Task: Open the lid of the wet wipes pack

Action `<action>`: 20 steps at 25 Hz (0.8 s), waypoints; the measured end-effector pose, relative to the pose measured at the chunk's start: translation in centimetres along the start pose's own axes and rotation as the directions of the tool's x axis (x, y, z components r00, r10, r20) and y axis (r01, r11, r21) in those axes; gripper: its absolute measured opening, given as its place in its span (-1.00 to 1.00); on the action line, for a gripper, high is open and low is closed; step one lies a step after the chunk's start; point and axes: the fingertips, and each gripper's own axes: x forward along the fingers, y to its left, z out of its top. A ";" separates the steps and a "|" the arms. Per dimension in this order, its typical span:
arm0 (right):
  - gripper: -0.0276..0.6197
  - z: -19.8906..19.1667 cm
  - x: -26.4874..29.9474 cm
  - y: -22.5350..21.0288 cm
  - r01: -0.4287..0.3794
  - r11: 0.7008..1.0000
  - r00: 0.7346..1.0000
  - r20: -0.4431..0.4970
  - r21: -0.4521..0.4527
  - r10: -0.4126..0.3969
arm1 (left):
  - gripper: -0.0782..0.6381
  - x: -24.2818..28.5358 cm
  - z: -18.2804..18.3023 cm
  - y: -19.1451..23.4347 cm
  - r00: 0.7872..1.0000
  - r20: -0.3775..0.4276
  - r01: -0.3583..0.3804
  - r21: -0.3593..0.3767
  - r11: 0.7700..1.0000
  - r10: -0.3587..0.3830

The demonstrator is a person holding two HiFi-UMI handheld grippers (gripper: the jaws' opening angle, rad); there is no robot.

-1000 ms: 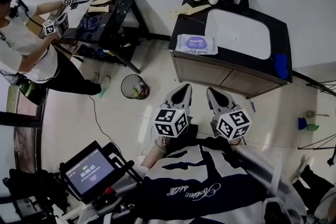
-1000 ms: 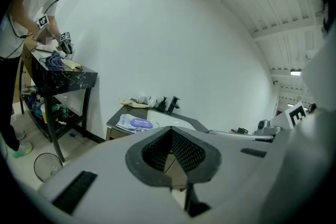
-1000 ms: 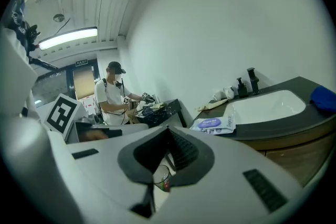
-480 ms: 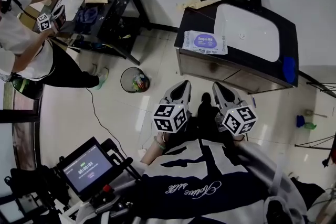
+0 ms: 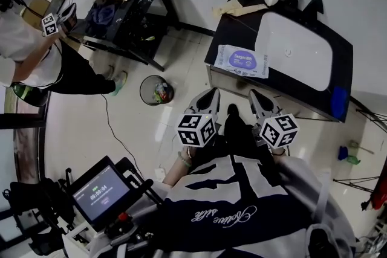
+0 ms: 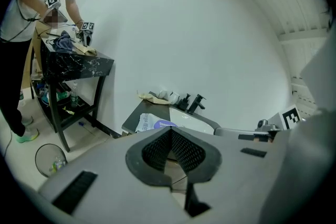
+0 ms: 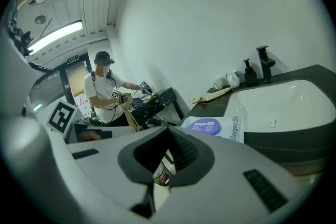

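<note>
Claws at frame centre, left claw (image 5: 210, 95) and right claw (image 5: 257, 97), both pressed together, empty. Flat white-and-purple plastic wet wipes pack (image 5: 242, 61) lies upper right on dark surface (image 5: 224, 37), beside white basin (image 5: 293, 57).

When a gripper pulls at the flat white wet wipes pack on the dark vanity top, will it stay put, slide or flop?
The white soft-film wet wipes pack with purple oval label looks pillowy, so it would probably sag if lifted by one end. Lying flat on the glossy dark countertop, unheld, it may slide when tugged.
</note>
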 end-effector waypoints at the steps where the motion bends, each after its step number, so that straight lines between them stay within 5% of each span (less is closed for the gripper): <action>1: -0.92 0.1 0.7 -0.6 -0.006 1.000 1.000 -0.017 -0.009 0.006 | -0.79 0.9 0.2 0.3 1.000 -0.003 -0.004 -0.007 1.000 0.004; 15: -0.83 0.3 7.7 -5.9 -0.123 0.966 0.957 -0.285 -0.226 0.055 | -0.79 10.5 -1.1 2.8 0.991 -0.119 -0.069 -0.046 0.997 0.063; 20: -0.80 -0.7 10.0 -6.5 -0.188 0.911 0.926 -0.375 -0.367 0.040 | -0.79 12.5 -2.1 4.4 0.984 -0.158 -0.101 -0.088 0.991 0.086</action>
